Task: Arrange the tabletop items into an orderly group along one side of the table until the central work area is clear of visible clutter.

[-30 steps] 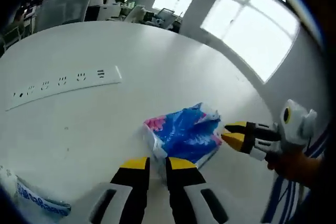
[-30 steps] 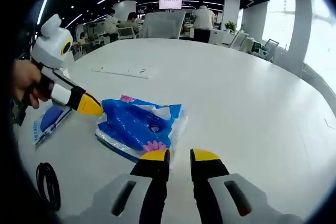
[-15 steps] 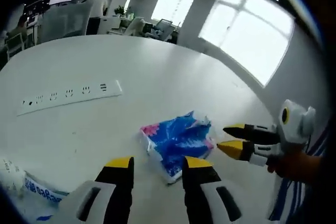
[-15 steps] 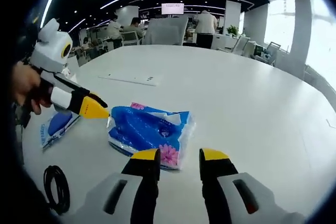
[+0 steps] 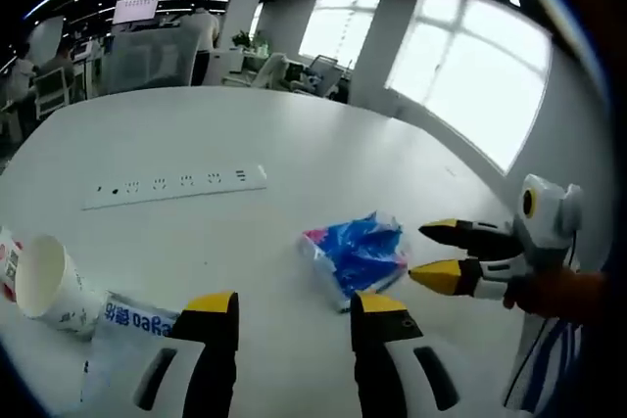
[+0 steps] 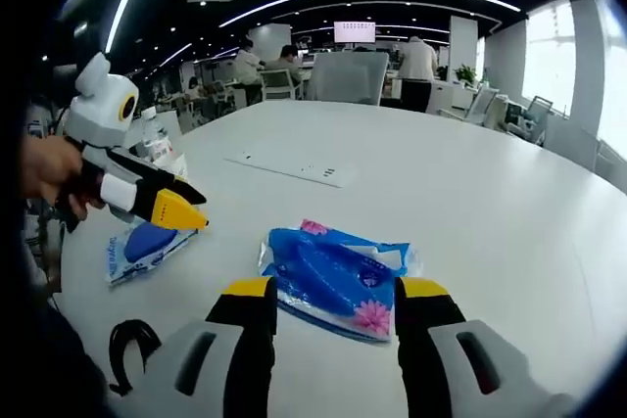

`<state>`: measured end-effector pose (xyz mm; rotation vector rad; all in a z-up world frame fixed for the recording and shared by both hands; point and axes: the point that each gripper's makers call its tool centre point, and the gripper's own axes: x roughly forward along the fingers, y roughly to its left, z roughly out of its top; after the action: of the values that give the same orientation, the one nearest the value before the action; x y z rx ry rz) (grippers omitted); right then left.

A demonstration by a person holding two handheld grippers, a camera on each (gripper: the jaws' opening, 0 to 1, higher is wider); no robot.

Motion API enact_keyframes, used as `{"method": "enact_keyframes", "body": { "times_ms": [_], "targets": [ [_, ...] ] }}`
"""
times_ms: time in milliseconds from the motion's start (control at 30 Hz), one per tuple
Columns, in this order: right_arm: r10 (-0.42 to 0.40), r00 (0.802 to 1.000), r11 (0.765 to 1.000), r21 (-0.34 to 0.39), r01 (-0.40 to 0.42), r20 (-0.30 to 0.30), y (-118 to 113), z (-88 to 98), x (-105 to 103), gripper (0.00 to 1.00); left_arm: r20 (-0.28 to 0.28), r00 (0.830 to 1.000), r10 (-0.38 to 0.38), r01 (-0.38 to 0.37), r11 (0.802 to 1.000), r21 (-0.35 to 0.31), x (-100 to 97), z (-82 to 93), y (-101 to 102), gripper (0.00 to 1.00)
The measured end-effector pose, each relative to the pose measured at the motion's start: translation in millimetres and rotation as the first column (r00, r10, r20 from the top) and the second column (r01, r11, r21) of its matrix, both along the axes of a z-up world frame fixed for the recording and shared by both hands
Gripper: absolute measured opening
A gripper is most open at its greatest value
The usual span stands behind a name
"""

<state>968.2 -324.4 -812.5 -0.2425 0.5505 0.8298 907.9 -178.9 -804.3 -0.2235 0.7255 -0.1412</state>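
in the left gripper view the left gripper (image 5: 294, 305) rises from the bottom with its yellow-tipped jaws spread wide and nothing between them. just beyond the tips, a little to the right, the blue tissue pack (image 5: 358, 254) lies flat on the white table (image 5: 294, 144), apart from both jaws. low at the left a paper cup (image 5: 44, 281) lies tipped on its side, mouth toward the camera; what is inside cannot be told, since the fisheye edge blurs it. touching it, a blue-and-white wipes packet (image 5: 132, 325) is partly cut off by the left jaw. further back a white power strip (image 5: 176, 186) lies across the table. the right gripper (image 5: 441, 254) comes in from the right, jaws parted and empty, near the tissue pack but not touching it; the hand (image 5: 554, 291) holding it is partly cut off.

in the right gripper view the right gripper (image 6: 333, 291) has its jaws wide apart, holding nothing; the tissue pack (image 6: 333, 266) lies just ahead between the tips, and whether it touches them cannot be told. at lower left a black cable coil (image 6: 127, 351) is partly hidden at the edge. the wipes packet (image 6: 147, 245) lies left of the pack, below the left gripper (image 6: 186, 212), which hovers with its tips only narrowly parted. the power strip (image 6: 289, 165) lies beyond. far off, office chairs (image 6: 343, 75) and people are too small to make out
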Motion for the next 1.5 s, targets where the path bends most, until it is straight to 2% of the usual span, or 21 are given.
{"method": "enact_keyframes", "body": {
  "times_ms": [167, 367, 500, 800, 933, 1233, 1300, 1467, 1500],
  "targets": [
    [0.097, 0.995, 0.995, 0.004, -0.097, -0.003, 26.0, 7.3, -15.3, 0.48, 0.014, 0.997, 0.081, -0.081, 0.997, -0.004, -26.0, 5.6, 23.8, 0.46],
    [0.177, 0.984, 0.984, 0.004, -0.177, -0.019, 52.0, 6.8, -26.5, 0.5, 0.02, 0.986, 0.165, -0.165, 0.986, -0.001, -59.8, 4.5, 45.9, 0.48],
    [0.215, 0.976, 0.977, 0.016, -0.215, -0.023, 69.9, 8.0, -33.2, 0.51, 0.021, 0.971, 0.236, -0.236, 0.972, -0.006, -83.0, 3.0, 61.4, 0.49],
    [0.293, 0.956, 0.955, 0.047, -0.292, -0.03, 112.9, 7.5, -44.7, 0.48, 0.028, 0.943, 0.33, -0.33, 0.944, 0.005, -128.2, 6.5, 89.6, 0.49],
    [0.315, 0.948, 0.948, 0.067, -0.312, -0.043, 131.6, 6.9, -45.7, 0.48, 0.023, 0.929, 0.368, -0.369, 0.929, 0.014, -149.8, 1.4, 103.6, 0.49],
    [0.346, 0.937, 0.938, 0.059, -0.342, -0.056, 156.1, 1.2, -52.6, 0.45, -0.018, 0.909, 0.416, -0.416, 0.909, 0.007, -187.1, -12.2, 109.6, 0.49],
    [0.344, 0.937, 0.938, 0.061, -0.341, -0.064, 159.8, -3.2, -51.6, 0.43, -0.034, 0.9, 0.435, -0.436, 0.9, -0.007, -198.0, -16.7, 104.2, 0.48],
    [0.357, 0.931, 0.933, 0.074, -0.352, -0.078, 172.0, -5.8, -53.6, 0.41, -0.079, 0.889, 0.451, -0.454, 0.89, -0.034, -211.4, -31.6, 96.8, 0.47],
    [0.36, 0.93, 0.932, 0.071, -0.355, -0.078, 174.0, -6.7, -56.9, 0.41, -0.094, 0.881, 0.463, -0.468, 0.882, -0.051, -214.1, -33.5, 94.4, 0.46]
  ]
}}
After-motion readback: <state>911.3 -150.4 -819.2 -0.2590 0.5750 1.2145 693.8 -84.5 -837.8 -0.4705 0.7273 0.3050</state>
